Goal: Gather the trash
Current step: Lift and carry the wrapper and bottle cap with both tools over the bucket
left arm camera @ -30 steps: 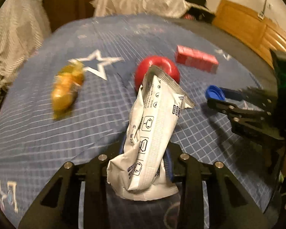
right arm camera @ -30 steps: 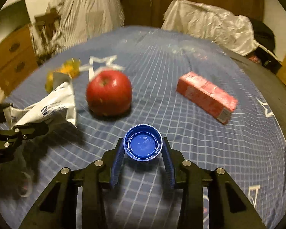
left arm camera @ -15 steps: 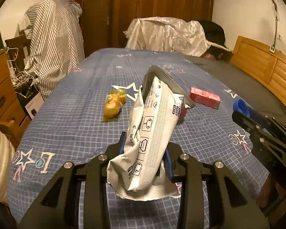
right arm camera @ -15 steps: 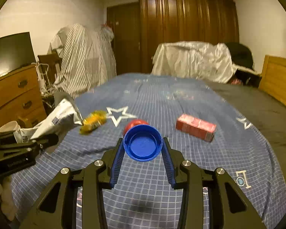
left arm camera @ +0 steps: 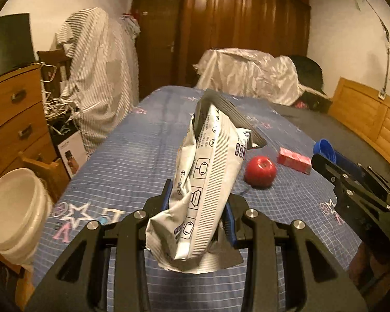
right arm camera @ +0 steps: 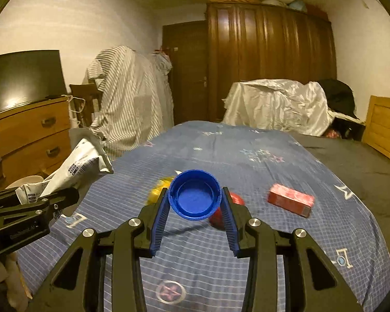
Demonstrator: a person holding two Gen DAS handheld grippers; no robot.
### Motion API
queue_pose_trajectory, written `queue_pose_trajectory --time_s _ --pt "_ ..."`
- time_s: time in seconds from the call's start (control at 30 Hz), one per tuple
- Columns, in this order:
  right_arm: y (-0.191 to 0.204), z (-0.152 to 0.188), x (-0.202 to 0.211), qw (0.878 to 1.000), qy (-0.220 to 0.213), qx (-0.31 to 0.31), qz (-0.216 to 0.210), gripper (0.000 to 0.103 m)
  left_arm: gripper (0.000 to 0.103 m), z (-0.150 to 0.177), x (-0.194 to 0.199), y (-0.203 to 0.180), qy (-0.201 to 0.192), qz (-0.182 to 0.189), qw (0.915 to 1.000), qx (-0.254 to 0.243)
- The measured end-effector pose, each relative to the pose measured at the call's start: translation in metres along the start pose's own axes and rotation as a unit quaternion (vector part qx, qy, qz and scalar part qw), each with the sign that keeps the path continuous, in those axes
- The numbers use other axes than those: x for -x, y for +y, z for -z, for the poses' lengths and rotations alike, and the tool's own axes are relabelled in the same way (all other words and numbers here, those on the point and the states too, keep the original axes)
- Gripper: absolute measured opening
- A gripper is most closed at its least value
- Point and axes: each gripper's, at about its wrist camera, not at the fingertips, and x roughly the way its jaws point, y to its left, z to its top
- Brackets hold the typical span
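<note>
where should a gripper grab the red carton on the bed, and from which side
Grip the red carton across its two long side faces, coming down from above with the fingers astride its narrow width. It lies flat on the blue bedspread as a long box with bare cloth all round it. The red apple sits well clear, so nothing crowds either long side.

We see warm, yellowish indoor light in both views, dim enough to leave the wardrobe [right arm camera: 270,62] dark and glossy with faint vertical glare streaks. The fisheye lens bends the walls and blackens the corners of both frames. In the right wrist view the apple [right arm camera: 221,215] and the yellow wrapper [right arm camera: 160,188] smear with motion blur, while the blue cap [right arm camera: 195,195] stays sharp. The television [right arm camera: 23,78] carries a soft reflection. A soft shadow lies on the bed [left arm camera: 148,161] beneath the crumpled packet [left arm camera: 205,182].
</note>
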Motion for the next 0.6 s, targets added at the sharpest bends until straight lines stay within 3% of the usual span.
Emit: queue_pose_trajectory --time_s 0.37,0.6 --pt "0.109 -0.049 -0.001 0.996 -0.027 0.038 -0.072 0.041 0.033 -0.019 0.038 0.078 -0.037 -0.060 0.9964 0.047" --pt "0.189 -0.079 -0.011 0.990 -0.023 0.057 -0.129 0.041 0.033 -0.026 0.061 0.136 -0.051 -0.106 0.9902 0.075"
